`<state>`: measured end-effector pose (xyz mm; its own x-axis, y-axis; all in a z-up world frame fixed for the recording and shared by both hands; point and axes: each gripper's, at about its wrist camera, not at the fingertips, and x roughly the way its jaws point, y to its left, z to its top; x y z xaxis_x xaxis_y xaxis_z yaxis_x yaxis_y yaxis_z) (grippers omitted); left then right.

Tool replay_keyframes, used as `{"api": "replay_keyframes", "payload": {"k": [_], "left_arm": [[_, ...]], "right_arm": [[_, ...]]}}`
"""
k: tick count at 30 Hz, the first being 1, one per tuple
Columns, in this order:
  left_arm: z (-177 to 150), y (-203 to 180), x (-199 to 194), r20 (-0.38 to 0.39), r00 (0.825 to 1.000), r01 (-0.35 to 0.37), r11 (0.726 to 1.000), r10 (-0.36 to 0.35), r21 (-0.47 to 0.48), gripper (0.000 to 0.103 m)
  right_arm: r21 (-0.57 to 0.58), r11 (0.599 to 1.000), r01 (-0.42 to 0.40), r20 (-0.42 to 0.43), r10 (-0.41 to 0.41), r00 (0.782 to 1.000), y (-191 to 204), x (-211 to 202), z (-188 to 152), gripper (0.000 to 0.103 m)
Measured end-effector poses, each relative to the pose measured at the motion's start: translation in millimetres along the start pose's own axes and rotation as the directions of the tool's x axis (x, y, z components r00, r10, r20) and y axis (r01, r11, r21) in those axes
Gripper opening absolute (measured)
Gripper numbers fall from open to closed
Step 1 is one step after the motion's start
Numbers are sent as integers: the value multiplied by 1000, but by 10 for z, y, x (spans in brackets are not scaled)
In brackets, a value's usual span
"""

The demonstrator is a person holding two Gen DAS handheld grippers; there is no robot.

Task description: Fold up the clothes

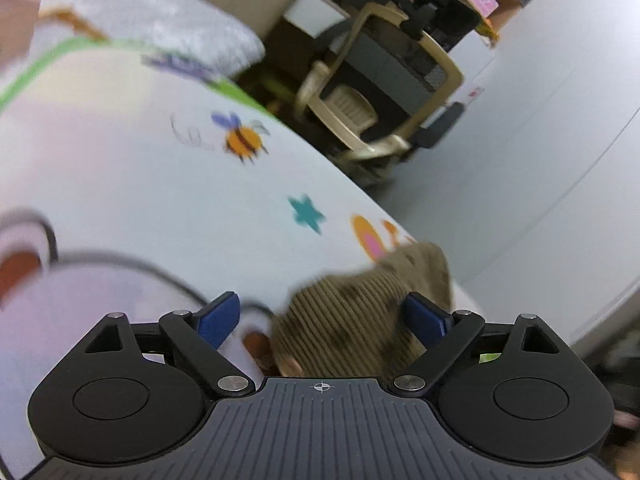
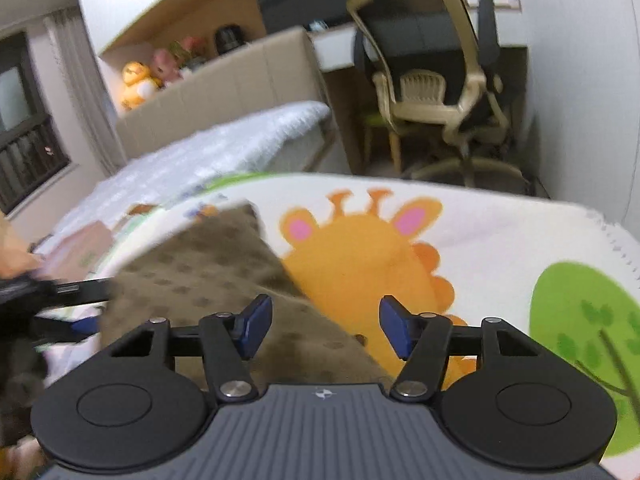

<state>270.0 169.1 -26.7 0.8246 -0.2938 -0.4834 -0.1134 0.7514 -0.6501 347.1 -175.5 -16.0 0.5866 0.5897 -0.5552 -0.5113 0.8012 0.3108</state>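
A brown garment with a ribbed cuff lies on the cartoon-print blanket. My left gripper is open, its blue pads on either side of that ribbed part. In the right wrist view the same brown cloth shows darker spots and spreads over the blanket beside an orange giraffe print. My right gripper is open just above the cloth's near edge, nothing pinched between its pads. The left gripper's black body reaches in from the left edge, at the garment's far side.
A beige office chair stands beyond the bed's end by a desk. A white quilted cover lies at the back of the bed. A cardboard box and plush toys sit behind it. A white wall runs along the bed's right.
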Motion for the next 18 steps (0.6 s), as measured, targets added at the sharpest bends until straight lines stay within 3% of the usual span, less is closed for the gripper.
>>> {"api": "replay_keyframes", "payload": {"k": [4,7,14,18], "left_arm": [[-144,38,-53,-63,994,92,996,-93,-22,93],[-131,30,-13,-64,995,79,997,-78,17,93],[57,17,86,-25,999,27,997,-26,66,94],[14,-99,-74,-37,999,30,993,-26,113,94]], "right_arm": [[16,1000,-21,-55,21,998,35,128,-180,47],[29,999,-35,-96,38,995,61,223,-315,46],[-104,990,-90,-173,71,982,403,-284,-592,46],[-144,989,-22,5,22,1000,373,-563,-308,46]]}}
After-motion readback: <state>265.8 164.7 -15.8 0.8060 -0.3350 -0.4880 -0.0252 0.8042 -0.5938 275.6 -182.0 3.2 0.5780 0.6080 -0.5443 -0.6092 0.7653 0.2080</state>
